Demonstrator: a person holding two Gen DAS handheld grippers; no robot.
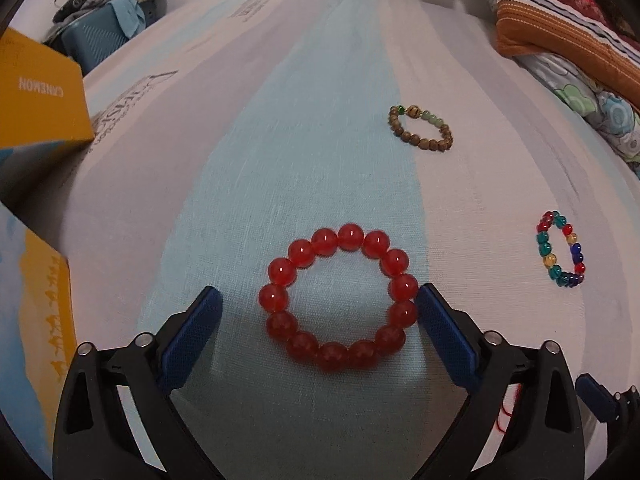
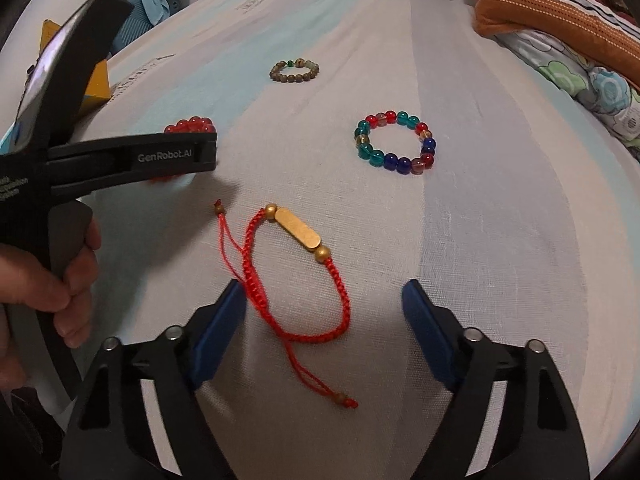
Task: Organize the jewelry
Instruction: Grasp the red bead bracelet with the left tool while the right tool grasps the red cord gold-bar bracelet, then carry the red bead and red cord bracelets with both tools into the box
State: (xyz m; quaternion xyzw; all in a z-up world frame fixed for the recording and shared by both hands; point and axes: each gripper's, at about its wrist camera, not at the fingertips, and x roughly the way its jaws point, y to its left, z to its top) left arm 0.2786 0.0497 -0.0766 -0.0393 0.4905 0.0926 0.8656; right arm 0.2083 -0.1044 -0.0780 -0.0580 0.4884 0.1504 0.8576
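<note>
Four bracelets (image 2: 394, 146) on striped bedsheet (image 2: 500, 240), left tool (image 1: 318, 300) spread, right tool (image 2: 324, 300) spread, neither pinching anything

Bedside surroundings, non-jewelry items

Striped bedsheet (image 1: 312, 128) in pale blue, grey and white; yellow cardboard box (image 1: 36, 92) at left edge; blue ribbed case (image 1: 94, 46) far left; orange striped pillow (image 1: 560, 28) atop floral quilt (image 1: 596, 96) at right.

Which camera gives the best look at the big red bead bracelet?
The left wrist view: the red bead bracelet lies whole on the cloth. In the right wrist view only a few beads peek above the left gripper.
</note>
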